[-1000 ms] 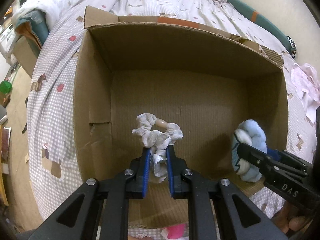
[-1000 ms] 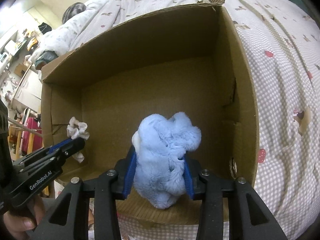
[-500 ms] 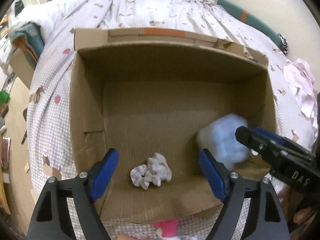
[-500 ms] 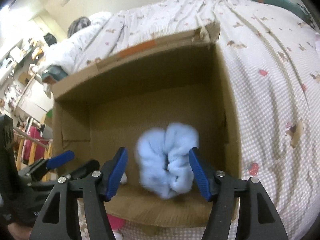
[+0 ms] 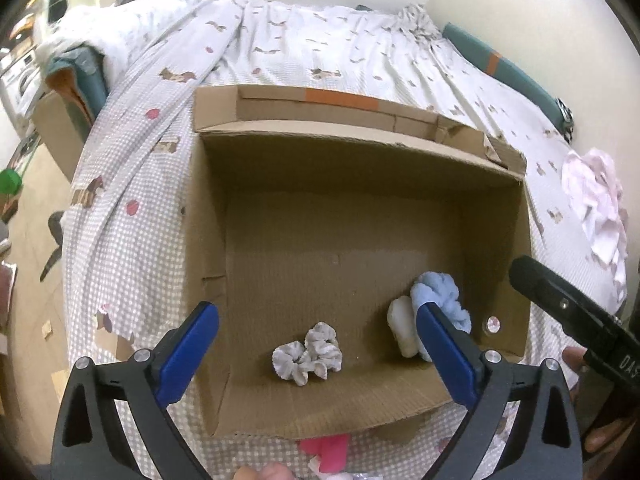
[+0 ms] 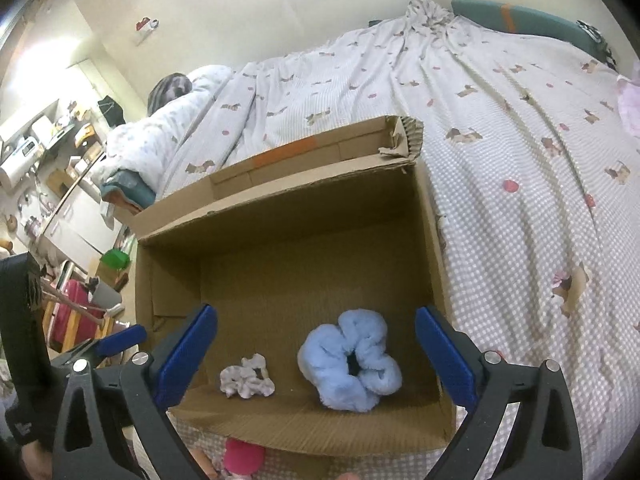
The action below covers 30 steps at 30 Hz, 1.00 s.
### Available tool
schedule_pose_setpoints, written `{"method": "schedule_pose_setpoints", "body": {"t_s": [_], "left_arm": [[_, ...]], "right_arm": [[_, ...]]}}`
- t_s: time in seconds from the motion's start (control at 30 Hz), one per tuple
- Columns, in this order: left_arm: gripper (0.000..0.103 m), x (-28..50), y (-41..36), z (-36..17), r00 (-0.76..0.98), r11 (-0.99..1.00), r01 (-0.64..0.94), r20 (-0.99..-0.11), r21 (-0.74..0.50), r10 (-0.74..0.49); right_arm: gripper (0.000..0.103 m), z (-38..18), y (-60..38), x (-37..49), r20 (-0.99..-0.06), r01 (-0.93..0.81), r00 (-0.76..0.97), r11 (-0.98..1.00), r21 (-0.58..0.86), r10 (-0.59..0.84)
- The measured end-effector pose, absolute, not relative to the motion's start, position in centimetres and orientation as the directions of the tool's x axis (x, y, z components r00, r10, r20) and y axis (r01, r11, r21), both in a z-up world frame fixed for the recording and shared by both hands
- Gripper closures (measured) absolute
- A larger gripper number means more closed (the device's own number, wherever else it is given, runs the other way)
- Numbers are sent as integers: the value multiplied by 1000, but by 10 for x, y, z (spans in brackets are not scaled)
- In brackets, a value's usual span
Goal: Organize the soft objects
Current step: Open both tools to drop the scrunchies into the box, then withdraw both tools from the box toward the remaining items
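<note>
Both grippers — left gripper (image 5: 318,354), right gripper (image 6: 316,354) — gape wide and empty above the box (image 5: 208,216), with 2 scrunchies — grey scrunchie (image 5: 307,354), blue scrunchie (image 6: 350,366) — lying below; a pink item (image 5: 326,450) sits nearer, outside.

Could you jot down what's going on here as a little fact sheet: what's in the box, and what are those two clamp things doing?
setting: cardboard box on a bed with a patterned cover
in box: blue fluffy scrunchie, grey-white scrunchie, lying apart near the front wall
left gripper: open, empty, above the box
right gripper: open, empty, above the box
outside box: pink item by the front edge, pale pink cloth on the bed
</note>
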<state>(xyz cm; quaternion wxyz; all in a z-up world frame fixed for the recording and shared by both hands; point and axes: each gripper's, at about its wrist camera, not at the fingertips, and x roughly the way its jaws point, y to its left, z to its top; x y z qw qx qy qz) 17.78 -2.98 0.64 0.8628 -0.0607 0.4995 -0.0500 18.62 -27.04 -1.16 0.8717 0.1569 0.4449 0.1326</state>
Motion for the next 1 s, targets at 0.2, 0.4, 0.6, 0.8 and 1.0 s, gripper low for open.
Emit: {"method": "schedule_pose_setpoints", "body": {"t_s": [0.2,0.4,0.6,0.8,1.0], "left_arm": [[4,167,-20,18,506,988,13,-851,-154,-139],[4,151,-13,29,516,991,10,-849,-130,-116],[4,133,-6,31,511,992,5,-852,-129,-113],[4,116,1,30,505,993,-13,-858,-117,-94],[4,100,10,29,506,994,-30,-860,-102,-73]], "right_arm": [[0,-7,-275,173,-734,-81,562,908,411,382],[0,-1,-277,158,-736,-95,553,907,410,391],[0,-2,-281,142,-741,-95,537,902,422,403],[0,1,-281,127,-742,-100,534,901,421,406],[0,2,-280,113,-749,-98,526,904,416,402]]}}
